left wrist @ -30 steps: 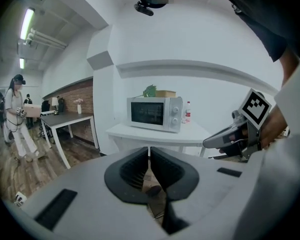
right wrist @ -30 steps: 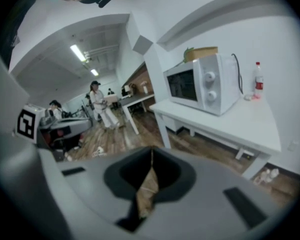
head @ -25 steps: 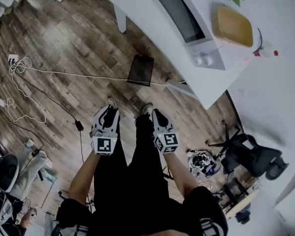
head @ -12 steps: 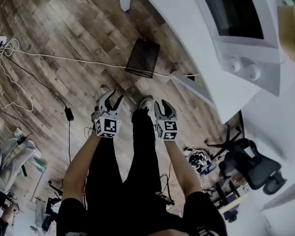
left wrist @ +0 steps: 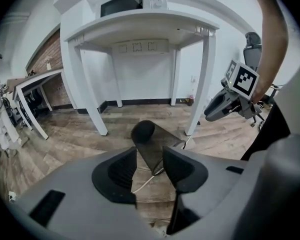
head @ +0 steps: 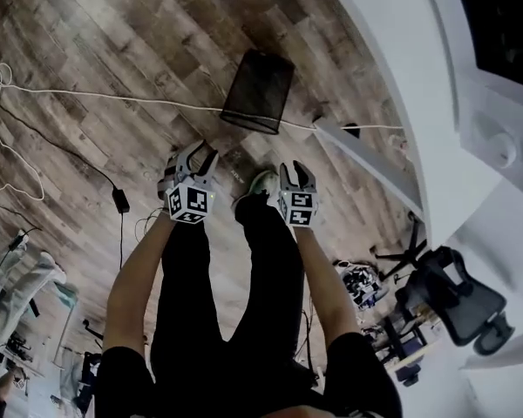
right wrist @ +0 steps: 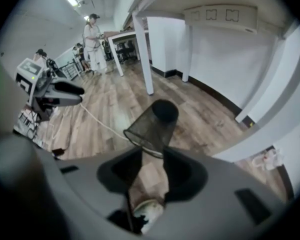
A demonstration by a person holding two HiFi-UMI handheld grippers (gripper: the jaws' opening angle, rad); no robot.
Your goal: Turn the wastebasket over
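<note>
The wastebasket (head: 258,91) is black mesh and tapered. It stands on the wood floor beside the white table, narrow closed end up and wide rim down, as far as I can tell. My left gripper (head: 202,149) hangs open a short way in front of it, nothing between its jaws. My right gripper (head: 295,168) is level with the left, its jaws opening and empty. In the left gripper view the wastebasket (left wrist: 152,144) lies beyond the left gripper (left wrist: 150,159). In the right gripper view the wastebasket (right wrist: 152,126) shows just past the right gripper (right wrist: 152,164). Neither gripper touches it.
A white cable (head: 113,101) runs across the floor and under the basket's near side. The white table (head: 392,103) with a microwave (left wrist: 125,1) stands at the right, its leg (left wrist: 197,84) close to the basket. My shoe (head: 261,181) is below the grippers. An office chair (head: 453,299) stands behind.
Both grippers have sunk toward the floor and come nearer to the basket, which now looks larger. The right jaws, narrow a second ago, have spread apart.
</note>
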